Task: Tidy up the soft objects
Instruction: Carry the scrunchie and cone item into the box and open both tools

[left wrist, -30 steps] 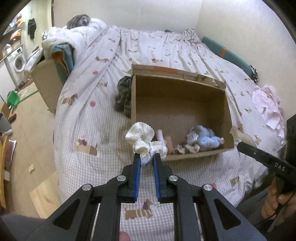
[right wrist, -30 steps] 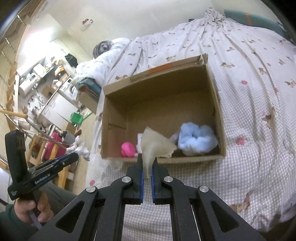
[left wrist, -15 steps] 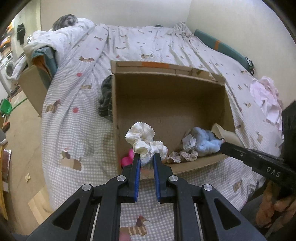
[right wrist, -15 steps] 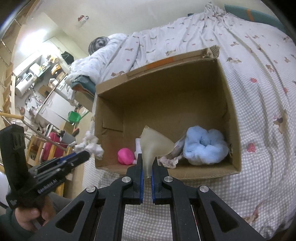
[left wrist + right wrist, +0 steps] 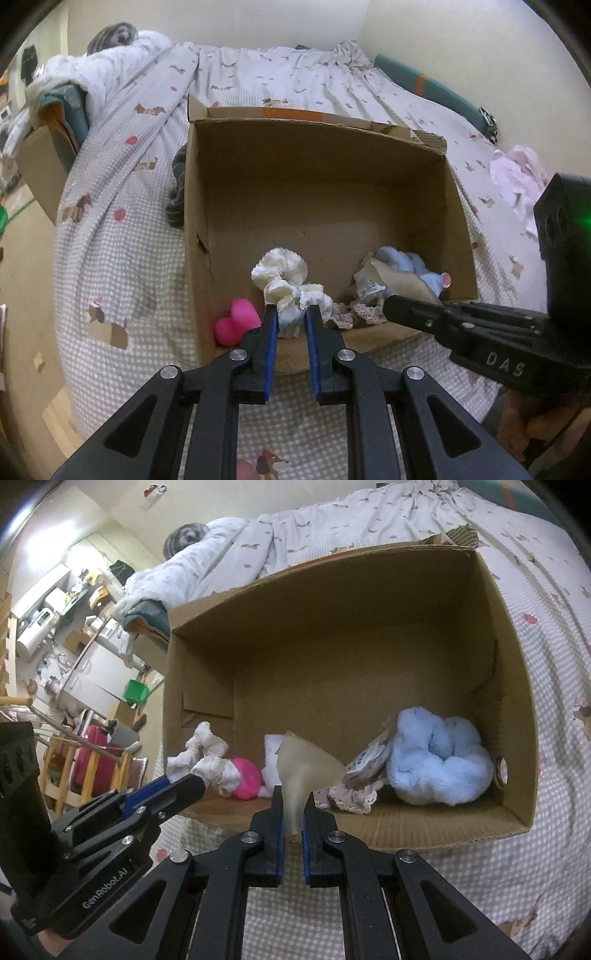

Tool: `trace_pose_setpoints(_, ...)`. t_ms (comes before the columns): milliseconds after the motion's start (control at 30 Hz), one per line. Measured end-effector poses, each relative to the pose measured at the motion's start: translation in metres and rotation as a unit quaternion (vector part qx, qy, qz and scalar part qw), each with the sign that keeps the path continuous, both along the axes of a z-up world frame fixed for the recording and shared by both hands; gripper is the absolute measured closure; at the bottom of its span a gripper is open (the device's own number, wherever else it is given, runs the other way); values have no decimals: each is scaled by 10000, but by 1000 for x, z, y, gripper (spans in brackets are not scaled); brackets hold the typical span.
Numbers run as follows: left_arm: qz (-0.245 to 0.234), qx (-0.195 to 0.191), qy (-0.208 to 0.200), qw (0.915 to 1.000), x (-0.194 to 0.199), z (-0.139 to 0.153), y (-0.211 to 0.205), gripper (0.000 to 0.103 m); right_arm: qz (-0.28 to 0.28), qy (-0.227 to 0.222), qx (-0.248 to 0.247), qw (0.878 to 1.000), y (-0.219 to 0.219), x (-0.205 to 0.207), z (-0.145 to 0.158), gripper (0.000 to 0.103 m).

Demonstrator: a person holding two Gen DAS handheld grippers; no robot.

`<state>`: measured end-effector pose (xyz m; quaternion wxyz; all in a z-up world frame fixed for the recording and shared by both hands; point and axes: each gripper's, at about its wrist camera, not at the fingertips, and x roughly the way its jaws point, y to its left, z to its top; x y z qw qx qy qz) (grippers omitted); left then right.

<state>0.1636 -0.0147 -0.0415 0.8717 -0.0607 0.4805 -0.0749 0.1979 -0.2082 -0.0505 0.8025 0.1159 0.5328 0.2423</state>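
Left gripper (image 5: 290,321): fingers pinch a white scrunchie (image 5: 284,280) over the near edge of the box (image 5: 321,184), likely to drop it in.
Right gripper (image 5: 293,812): fingers pinch a beige cloth (image 5: 306,766), same aim.
Box: on the bed (image 5: 122,229); blue plush (image 5: 439,760) right, pink toy (image 5: 245,777) left.

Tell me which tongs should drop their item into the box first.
Left, probably: the left tongs hold the white scrunchie past the cardboard box rim; the right tongs hold the beige piece near it.
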Motion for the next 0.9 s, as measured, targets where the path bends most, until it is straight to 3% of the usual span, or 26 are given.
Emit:
trace_pose_setpoints(133, 93, -98, -34, 9999, 2, 1, 3, 87, -1, -48, 101, 9999, 0, 2, 3, 93)
trace_pose_setpoints(200, 138, -115, 0, 9998, 3, 1, 3, 78, -51, -75, 264, 9996, -3, 1, 5, 85)
trace_pose_setpoints(267, 157, -179, 7, 9997, 2, 2, 3, 51, -159, -129, 410, 9989, -9, 0, 9, 69)
trace_pose_setpoints(333, 183, -192, -66, 9996, 1, 6, 2, 35, -267, -213, 566, 9978, -14, -1, 13, 38)
trace_pose_setpoints(400, 182, -141, -154, 9996, -2, 10, 1, 33, -371, -355, 633, 9967, -19, -3, 18, 31)
trace_pose_setpoints(533, 466, -50, -474, 9978, -7, 22, 6, 12, -685, -711, 735, 9924, -35, -6, 35, 29)
trace_pose_setpoints(633, 635, 14, -827, 9945, -14, 37, 11, 7, -1002, -1008, 697, 9874, -48, -9, 49, 16)
trace_pose_setpoints(733, 804, 334, -1131, 9898, -22, 48, 13, 4, -1225, -1297, 484, 9828, -56, -15, 60, 3)
trace_pose_setpoints(900, 1003, 655, -1270, 9846, -31, 58, 17, 3, -1318, -2100, 67, 9687, -55, -33, 85, 0)
